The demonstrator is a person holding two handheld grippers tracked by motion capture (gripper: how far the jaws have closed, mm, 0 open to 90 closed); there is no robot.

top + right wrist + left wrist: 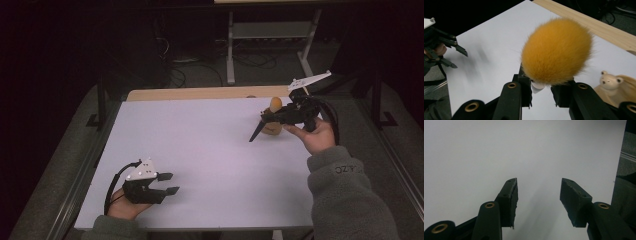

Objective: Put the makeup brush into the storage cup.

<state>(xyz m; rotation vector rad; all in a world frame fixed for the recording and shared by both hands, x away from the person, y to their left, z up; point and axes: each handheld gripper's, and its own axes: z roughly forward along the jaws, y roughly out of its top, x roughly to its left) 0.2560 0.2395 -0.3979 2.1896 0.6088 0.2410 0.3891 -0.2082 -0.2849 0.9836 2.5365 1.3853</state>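
A dim room. A white rectangular tabletop [200, 150] has a pale wooden strip [200, 93] along its far edge. Beyond it, a grey metal frame [270, 35] and dark cables [200, 70] lie on grey carpet [45, 165].

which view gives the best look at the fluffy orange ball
The right gripper view: the fluffy orange ball is large and close there, its fur clear, held between the right gripper's black fingers. The high view shows it as a small orange blob behind that gripper. The left gripper view shows bare white table.
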